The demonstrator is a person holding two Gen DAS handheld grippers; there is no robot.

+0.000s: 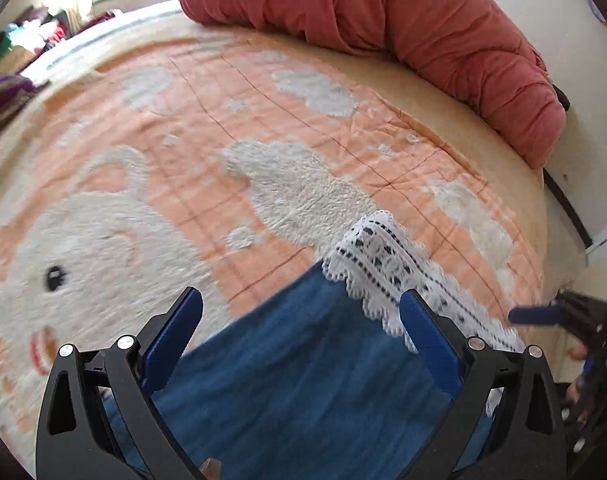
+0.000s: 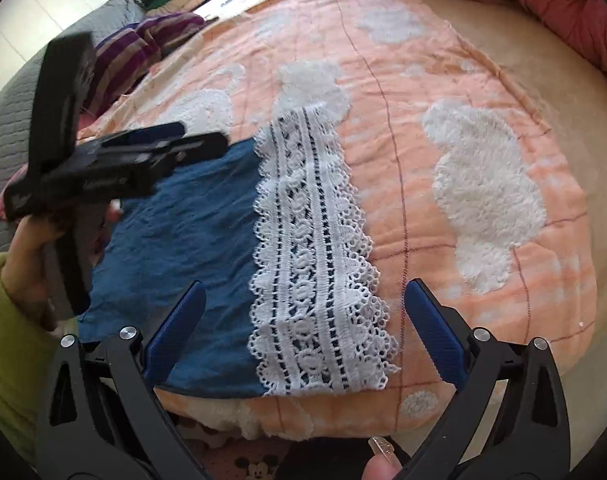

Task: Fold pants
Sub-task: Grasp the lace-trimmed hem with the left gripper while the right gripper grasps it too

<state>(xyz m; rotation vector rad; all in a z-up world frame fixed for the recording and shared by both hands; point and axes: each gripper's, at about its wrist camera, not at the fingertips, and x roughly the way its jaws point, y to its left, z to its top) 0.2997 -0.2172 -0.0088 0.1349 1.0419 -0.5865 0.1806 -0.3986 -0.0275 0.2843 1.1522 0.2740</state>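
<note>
Blue pants [image 2: 183,240] with a white lace hem [image 2: 315,264] lie flat on the orange bed blanket near its front edge. In the left wrist view the blue cloth [image 1: 303,380] and the lace hem [image 1: 391,264] lie under my open left gripper [image 1: 301,312], which holds nothing. My right gripper [image 2: 303,304] is open and empty, hovering over the near end of the lace hem. The left gripper also shows in the right wrist view [image 2: 175,140], above the pants' left side. The right gripper's blue fingertip [image 1: 531,315] shows at the right edge of the left wrist view.
The orange and white plush blanket [image 2: 483,184] covers the bed. A red rolled duvet [image 1: 383,12] lies along the far edge. Striped clothes [image 2: 143,48] and a grey quilt [image 2: 7,128] lie to the left. The bed's front edge [image 2: 303,420] is just below my right gripper.
</note>
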